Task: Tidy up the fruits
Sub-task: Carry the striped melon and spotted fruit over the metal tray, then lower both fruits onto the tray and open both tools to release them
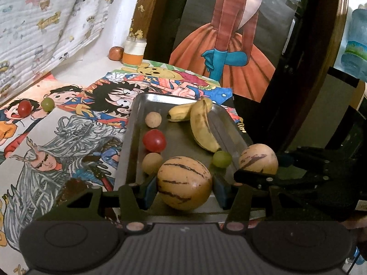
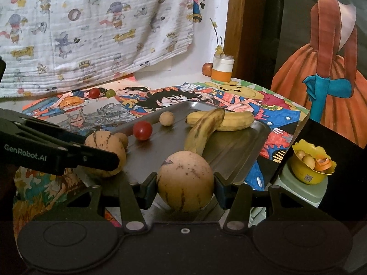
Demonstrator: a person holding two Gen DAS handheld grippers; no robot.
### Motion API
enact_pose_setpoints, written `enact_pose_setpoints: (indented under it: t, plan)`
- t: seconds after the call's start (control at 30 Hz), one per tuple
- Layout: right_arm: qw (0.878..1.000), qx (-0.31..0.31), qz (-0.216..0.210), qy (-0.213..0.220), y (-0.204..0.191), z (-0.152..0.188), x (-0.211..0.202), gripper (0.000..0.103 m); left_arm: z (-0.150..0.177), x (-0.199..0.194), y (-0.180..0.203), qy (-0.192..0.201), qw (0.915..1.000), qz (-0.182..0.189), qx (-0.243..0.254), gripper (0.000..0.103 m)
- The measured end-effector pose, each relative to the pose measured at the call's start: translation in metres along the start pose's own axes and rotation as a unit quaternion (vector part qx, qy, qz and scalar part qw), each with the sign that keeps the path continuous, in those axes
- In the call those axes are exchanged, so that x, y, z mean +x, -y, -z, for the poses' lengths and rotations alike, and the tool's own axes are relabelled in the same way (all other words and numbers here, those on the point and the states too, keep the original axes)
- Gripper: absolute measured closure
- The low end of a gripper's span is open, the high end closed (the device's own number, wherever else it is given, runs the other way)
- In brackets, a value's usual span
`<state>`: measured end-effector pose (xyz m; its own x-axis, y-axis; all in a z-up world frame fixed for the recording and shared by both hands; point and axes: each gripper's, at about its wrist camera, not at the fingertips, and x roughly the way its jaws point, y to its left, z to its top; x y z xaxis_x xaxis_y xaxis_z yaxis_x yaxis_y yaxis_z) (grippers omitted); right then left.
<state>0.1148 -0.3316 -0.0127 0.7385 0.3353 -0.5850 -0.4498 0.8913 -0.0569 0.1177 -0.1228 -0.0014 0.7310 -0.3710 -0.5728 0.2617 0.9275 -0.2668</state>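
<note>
Left gripper [image 2: 114, 158] hiding part of a striped melon [image 2: 105, 153], bowl [image 2: 309, 169] contents unclear

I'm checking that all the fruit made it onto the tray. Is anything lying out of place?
Yes. A red tomato and a green grape lie loose on the drawings, left of the metal tray, apart from the fruit already on it. Two striped melons are not set down yet: each hand-held gripper grips one.

White wall [image 2: 206, 36]; printed cloth [image 2: 91, 29] hanging; dark wood frame [image 2: 238, 23]
</note>
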Motion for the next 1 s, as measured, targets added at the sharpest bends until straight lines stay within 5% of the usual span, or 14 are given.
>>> enact_pose_setpoints:
  t: [0.47,1.0]
  plan:
    - [0.999,0.013,0.016,0.031,-0.003,0.010,-0.006,0.045,0.007,-0.007,-0.005,0.016,0.9998,0.001,-0.012,0.045]
    - [0.984,0.120,0.061,0.117,-0.019,0.020,-0.066,0.001,0.017,-0.057,-0.014,0.074,0.9967,0.001,-0.034,0.015]
